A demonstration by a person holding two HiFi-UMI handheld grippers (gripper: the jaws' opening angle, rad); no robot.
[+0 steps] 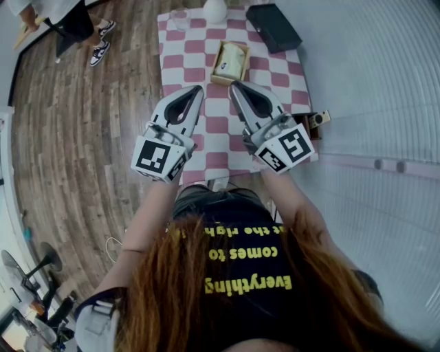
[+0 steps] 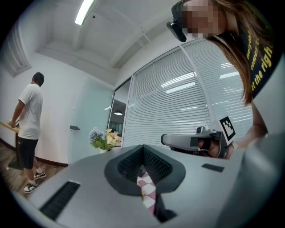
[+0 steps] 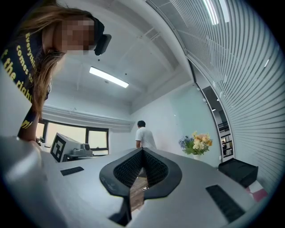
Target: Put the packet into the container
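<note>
A pale packet point(image 1: 232, 59) lies inside a shallow wooden container point(image 1: 218, 74) on the far middle of the pink-and-white checked table point(image 1: 206, 127). Both grippers hover above the table's near half, tilted up and pointing away from me, with nothing between their jaws. My left gripper point(image 1: 199, 89) is shut, its tip short of the container's left corner. My right gripper point(image 1: 233, 85) is shut too, its tip just off the container's near right corner. In the left gripper view the jaws point(image 2: 142, 147) meet, and checked cloth shows through the slit. The right gripper point(image 3: 142, 150) likewise shows closed jaws.
A black box point(image 1: 273, 26) sits at the table's far right, a white vase point(image 1: 215, 10) with flowers point(image 2: 104, 139) and a glass point(image 1: 180, 18) at the far edge. A small brown box point(image 1: 315, 120) sits at the right edge. A person point(image 1: 75, 20) stands on the wooden floor, far left.
</note>
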